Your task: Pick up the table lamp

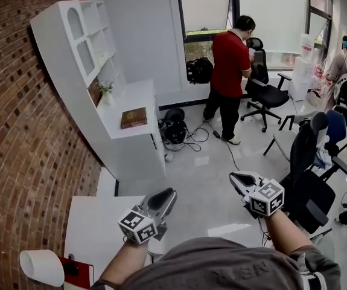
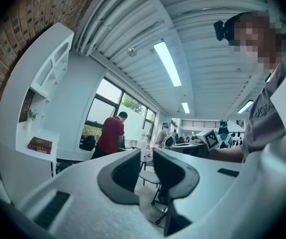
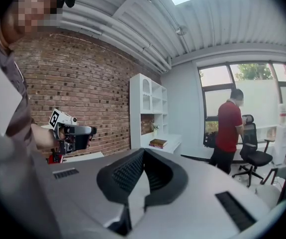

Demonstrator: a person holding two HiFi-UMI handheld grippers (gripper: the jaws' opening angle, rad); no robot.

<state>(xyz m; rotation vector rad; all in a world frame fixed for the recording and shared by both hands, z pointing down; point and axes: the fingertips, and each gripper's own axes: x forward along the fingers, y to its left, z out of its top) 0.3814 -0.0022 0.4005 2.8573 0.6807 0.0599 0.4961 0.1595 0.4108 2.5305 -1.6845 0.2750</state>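
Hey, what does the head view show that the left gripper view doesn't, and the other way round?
Only the head view shows the table lamp, with its white shade at the bottom left corner, and the white table. Only the left gripper view shows the ceiling light strips. Both show the person in the red shirt, the white shelf unit, the book on its ledge, and the right gripper.
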